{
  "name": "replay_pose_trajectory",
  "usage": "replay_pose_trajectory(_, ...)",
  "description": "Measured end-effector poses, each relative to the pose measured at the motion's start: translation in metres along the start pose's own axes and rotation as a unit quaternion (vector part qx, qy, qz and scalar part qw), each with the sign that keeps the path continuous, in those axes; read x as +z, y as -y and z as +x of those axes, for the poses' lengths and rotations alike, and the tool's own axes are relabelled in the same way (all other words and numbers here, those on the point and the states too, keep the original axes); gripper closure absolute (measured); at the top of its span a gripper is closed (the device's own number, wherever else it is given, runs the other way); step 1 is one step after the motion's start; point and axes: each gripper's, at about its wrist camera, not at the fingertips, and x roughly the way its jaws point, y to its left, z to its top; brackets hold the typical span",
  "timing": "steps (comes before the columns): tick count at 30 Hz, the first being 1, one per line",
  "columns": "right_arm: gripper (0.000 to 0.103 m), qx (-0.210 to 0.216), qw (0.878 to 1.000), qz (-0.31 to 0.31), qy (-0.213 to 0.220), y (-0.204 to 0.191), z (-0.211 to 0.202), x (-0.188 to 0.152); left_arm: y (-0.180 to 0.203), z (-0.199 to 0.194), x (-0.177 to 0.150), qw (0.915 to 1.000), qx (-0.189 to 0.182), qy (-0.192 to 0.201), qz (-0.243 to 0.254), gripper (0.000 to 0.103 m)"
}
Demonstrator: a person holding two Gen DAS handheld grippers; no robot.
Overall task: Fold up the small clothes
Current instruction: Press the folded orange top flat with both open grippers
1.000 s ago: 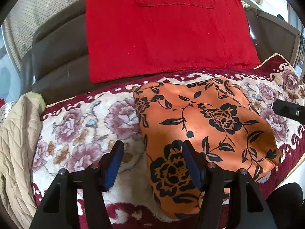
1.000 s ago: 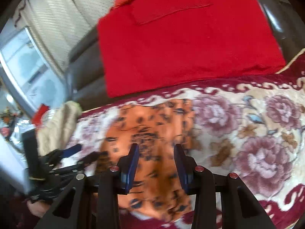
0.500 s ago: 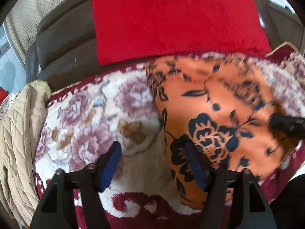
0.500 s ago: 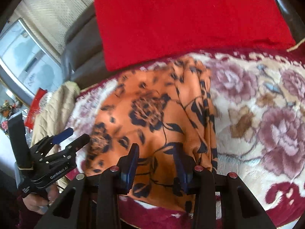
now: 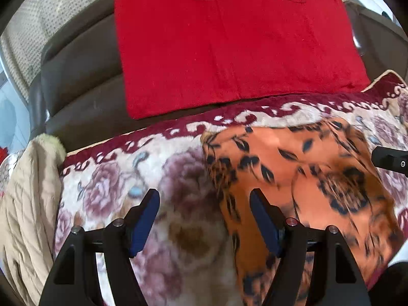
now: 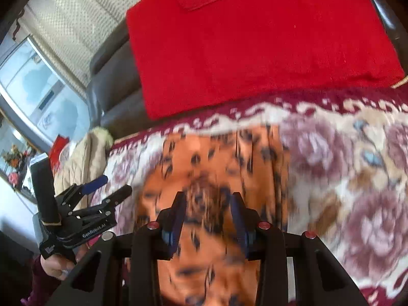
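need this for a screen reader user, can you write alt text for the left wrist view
The open left claw hovers over a floral blanket, empty, beside the left edge of an orange cloth with black flowers. Behind them a red cushion leans on a dark sofa back; the right claw's tip enters at right.

floral blanket (image 5: 158, 168) covered the seat, maroon scroll border along its back edge | red towel (image 5: 229, 43) hung down the dark leather sofa back (image 5: 81, 74) | beige quilted cloth (image 5: 28, 204) lay bunched at the blanket's left end | curtain (image 6: 63, 25) hung behind
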Motion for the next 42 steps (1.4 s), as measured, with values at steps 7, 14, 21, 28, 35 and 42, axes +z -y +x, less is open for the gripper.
replay_pose_trajectory(7,0.064,-0.027,0.998,0.051,-0.016,0.034,0.060,0.028,0.017,0.059,0.011,0.9987,0.014,-0.049,0.010,0.029)
replay_pose_trajectory(14,0.065,-0.002,0.997,0.075,0.001,0.046,0.054,0.021,0.016,0.035,0.003,0.9994,0.014,-0.032,0.006,0.029)
replay_pose_trajectory(21,0.063,-0.041,0.999,0.015,0.006,0.015,-0.005,-0.023,0.020,-0.038,-0.045,0.9998,-0.003,0.013,0.015,0.021)
replay_pose_trajectory(28,0.062,-0.095,0.995,0.000,-0.015,0.007,-0.016,-0.084,0.051,-0.044,-0.097,0.9991,0.023,0.001,0.035,0.019)
replay_pose_trajectory(35,0.062,-0.086,0.996,0.011,0.017,-0.012,-0.071,-0.085,0.038,-0.119,-0.088,0.9973,0.036,0.064,0.009,0.019)
replay_pose_trajectory(42,0.043,-0.103,0.992,-0.019,0.074,-0.059,-0.133,-0.094,0.031,-0.196,-0.094,0.9887,0.070,0.132,-0.007,0.019)
